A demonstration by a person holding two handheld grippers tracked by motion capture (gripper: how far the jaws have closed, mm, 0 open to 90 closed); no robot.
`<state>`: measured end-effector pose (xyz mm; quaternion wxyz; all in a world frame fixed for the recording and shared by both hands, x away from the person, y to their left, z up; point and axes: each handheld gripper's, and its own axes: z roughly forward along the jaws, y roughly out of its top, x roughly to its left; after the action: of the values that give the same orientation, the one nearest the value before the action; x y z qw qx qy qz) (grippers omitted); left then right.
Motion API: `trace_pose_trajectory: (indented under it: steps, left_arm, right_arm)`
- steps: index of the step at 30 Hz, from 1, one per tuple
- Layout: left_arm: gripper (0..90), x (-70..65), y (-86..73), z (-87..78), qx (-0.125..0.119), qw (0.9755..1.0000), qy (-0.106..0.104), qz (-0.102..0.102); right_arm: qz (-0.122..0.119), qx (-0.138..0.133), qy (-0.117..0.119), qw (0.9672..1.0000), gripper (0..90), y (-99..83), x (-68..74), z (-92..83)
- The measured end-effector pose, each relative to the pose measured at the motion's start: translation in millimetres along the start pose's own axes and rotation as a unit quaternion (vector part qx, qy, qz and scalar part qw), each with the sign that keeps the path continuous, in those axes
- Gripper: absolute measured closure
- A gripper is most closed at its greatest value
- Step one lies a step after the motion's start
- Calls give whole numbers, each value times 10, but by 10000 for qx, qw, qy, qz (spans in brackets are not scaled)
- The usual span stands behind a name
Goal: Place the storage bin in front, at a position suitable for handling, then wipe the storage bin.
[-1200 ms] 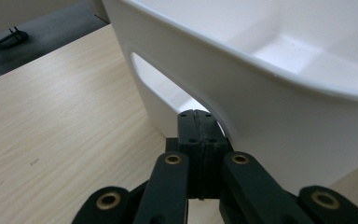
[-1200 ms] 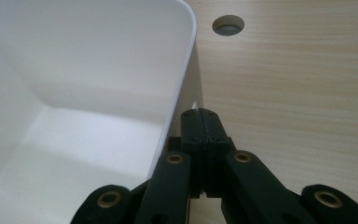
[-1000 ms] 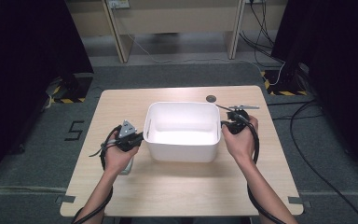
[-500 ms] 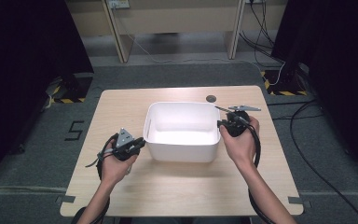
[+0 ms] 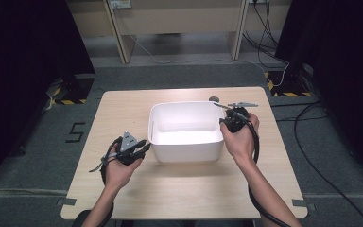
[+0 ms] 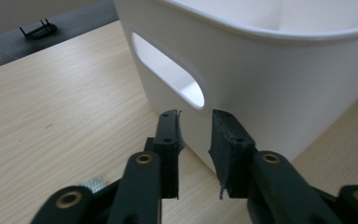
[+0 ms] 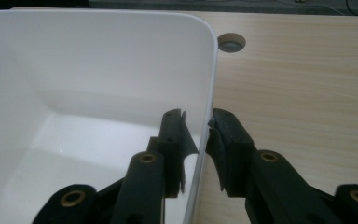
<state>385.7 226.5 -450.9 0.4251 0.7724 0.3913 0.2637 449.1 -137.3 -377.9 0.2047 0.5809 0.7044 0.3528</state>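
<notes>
A white plastic bin (image 5: 186, 152) stands empty in the middle of the wooden table. My left gripper (image 5: 145, 145) sits by its near-left corner, just clear of the wall. In the left gripper view the jaws (image 6: 196, 116) have just been opening and stand open with nothing between them. The bin wall (image 6: 279, 84) and its handle cut-out (image 6: 168, 70) lie right ahead. My right gripper (image 5: 224, 122) straddles the bin's right rim. Its jaws (image 7: 196, 116) have just been opening too, one inside the bin (image 7: 98, 70) and one outside, loose around the wall.
A round cable hole (image 5: 213, 99) (image 7: 231, 43) lies in the table top (image 5: 123, 113) just behind the bin's far-right corner. Bare wood surrounds the bin on all sides. Cables trail over the grey floor to the right, beyond the table.
My left gripper has drawn back off the bin's left wall toward the near edge and its jaws have parted. The right gripper's jaws have parted at the right rim. The bin has stayed put.
</notes>
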Motion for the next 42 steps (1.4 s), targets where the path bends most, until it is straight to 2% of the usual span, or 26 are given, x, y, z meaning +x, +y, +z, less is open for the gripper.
trace_pose_trajectory:
  steps: [3, 4, 5, 8, 10, 12, 14, 17, 21, 23, 27, 30, 35, 37, 40, 42]
  left_arm:
    - [629, 50, -71, -113, -12, 9998, 174, -131]
    - [575, 77, -105, -146, 17, 9996, 228, -193]
    - [575, 109, -140, -177, 71, 9993, 253, -272]
    - [499, 202, -250, -234, 165, 9976, 375, -556]
    - [466, 265, -328, -254, 193, 9952, 399, -867]
    - [428, 294, -375, -265, 225, 9933, 419, -1058]
    - [409, 308, -406, -293, 283, 9933, 463, -1024]
    - [407, 331, -432, -348, 245, 9930, 535, -1027]
    - [389, 358, -482, -390, 311, 9905, 656, -1164]
    - [381, 364, -521, -384, 407, 9896, 678, -1206]
    - [379, 384, -555, -364, 444, 9877, 694, -1328]
    - [368, 422, -545, -326, 537, 9855, 721, -1442]
    - [339, 478, -474, -254, 668, 9834, 891, -1431]
    - [329, 485, -479, -172, 825, 9822, 864, -1450]
    - [323, 509, -494, -38, 974, 9817, 836, -1408]
    - [323, 539, -504, 49, 1041, 9801, 859, -1454]
  right_arm:
    - [-28, -131, 81, 9999, 703, -47, 7, -32]
    - [-69, -190, 68, 9998, 691, -64, -6, -61]
    - [-69, -190, 68, 9998, 691, -64, -6, -61]
    - [-34, -215, 129, 9997, 682, -74, -36, -80]
    - [-27, -236, 154, 9996, 678, -78, -50, -80]
    - [-43, -239, 183, 9995, 678, -83, -48, -78]
    - [-81, -232, 175, 9995, 677, -94, -40, -74]
    - [-85, -211, 184, 9996, 676, -101, -42, -73]
    - [-158, -202, 190, 9995, 676, -99, -38, -88]
    - [-223, -203, 155, 9994, 676, -106, -41, -106]
    - [-217, -189, 191, 9994, 674, -124, -65, -116]
    - [-193, -194, 263, 9993, 672, -139, -69, -113]
    - [-216, -211, 228, 9993, 665, -143, -31, -106]
    - [-204, -182, 225, 9994, 662, -143, -21, -101]
    - [-191, -217, 212, 9994, 658, -131, -7, -94]
    - [-180, -215, 204, 9994, 656, -129, -2, -89]
